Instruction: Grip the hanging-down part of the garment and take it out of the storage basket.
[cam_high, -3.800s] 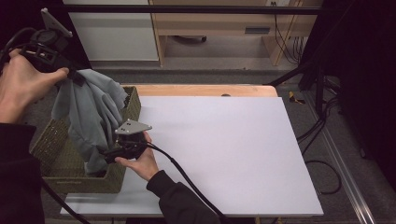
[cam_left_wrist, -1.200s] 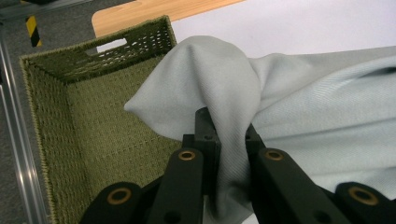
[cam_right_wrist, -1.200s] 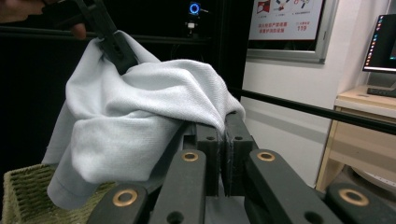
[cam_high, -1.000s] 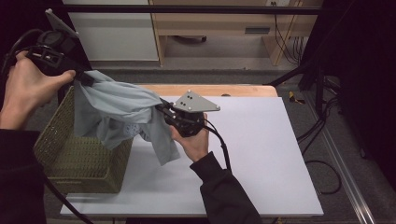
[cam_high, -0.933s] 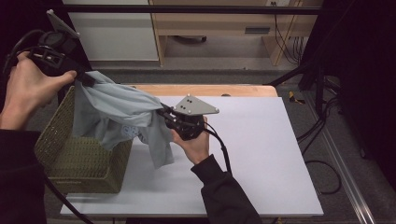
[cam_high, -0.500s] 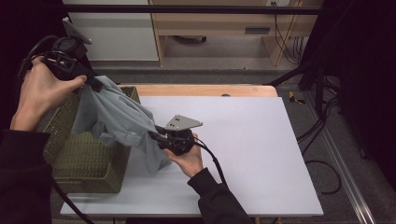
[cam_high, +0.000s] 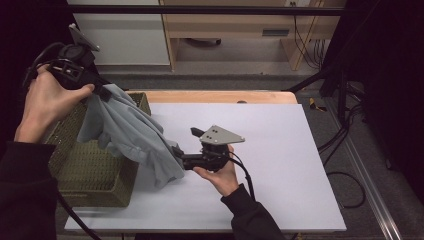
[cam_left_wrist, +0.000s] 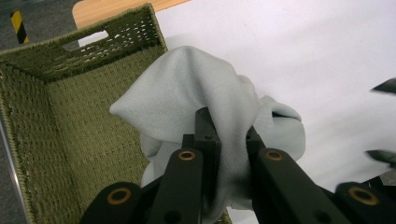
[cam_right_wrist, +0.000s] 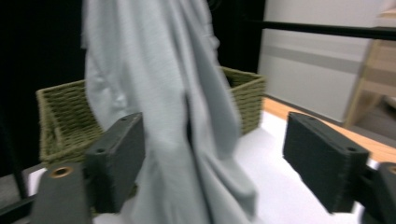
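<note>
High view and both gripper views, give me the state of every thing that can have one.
Grey cloth garment: lifted, hanging crumpled over the basket's edge.
Olive woven basket: upright on the table.
Left gripper: shut on the garment.
Right gripper: jaws just opened, garment between them, unpressed.

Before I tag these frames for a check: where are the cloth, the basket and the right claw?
cloth (cam_high: 131, 134), high view, mid fold
basket (cam_high: 85, 172), high view, inner wall
right claw (cam_right_wrist: 233, 163), right gripper view, between its tips
</note>
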